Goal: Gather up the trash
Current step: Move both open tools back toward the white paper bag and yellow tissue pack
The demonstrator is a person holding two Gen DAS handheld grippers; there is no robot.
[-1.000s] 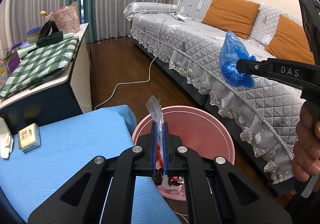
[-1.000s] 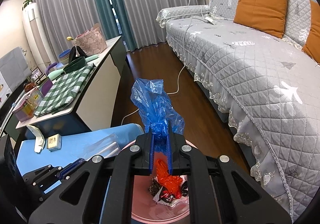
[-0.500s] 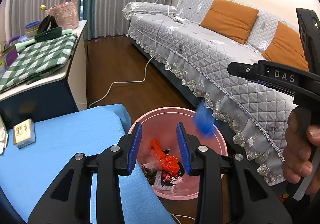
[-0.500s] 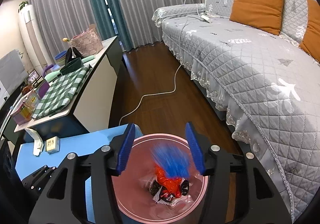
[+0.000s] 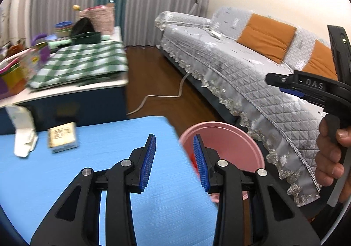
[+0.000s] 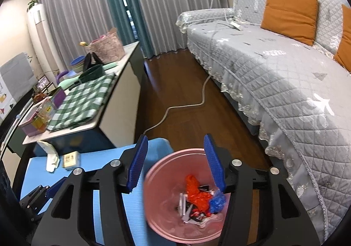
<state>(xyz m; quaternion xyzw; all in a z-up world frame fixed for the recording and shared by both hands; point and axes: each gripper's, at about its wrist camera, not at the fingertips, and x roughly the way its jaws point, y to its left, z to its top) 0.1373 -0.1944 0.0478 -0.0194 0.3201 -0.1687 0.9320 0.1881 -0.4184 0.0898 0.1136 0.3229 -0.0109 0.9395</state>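
Left wrist view: the left tool (image 5: 174,159) is seen with its blue pads (image 5: 148,159) spread apart and nothing between them, above the edge of the blue tabletop (image 5: 65,180) where it meets the pink bin (image 5: 232,143). Its jaws have just been opening. A small box (image 5: 62,137) and a crumpled white wrapper (image 5: 23,134) are left lying on the tabletop, just beside each other, well apart from the bin. At the right edge, the right tool (image 5: 272,80) is held by a hand (image 5: 331,154) over the sofa (image 5: 241,70) side of the bin. From the right wrist view, the right tool (image 6: 175,164) is shown with its jaws wide and empty, directly above the bin (image 6: 158,213); they too have just been opening. Inside the bin, a blue bag (image 6: 217,200) is seen against the right wall, touching a red wrapper (image 6: 196,193), with darker and silvery scraps beneath that are too blurred to be told apart. A white cable (image 6: 186,105) is laid across the wooden floor (image 6: 175,83) beyond the bin. A checked cloth (image 6: 81,101) is spread on the side cabinet (image 6: 118,110) at the left.
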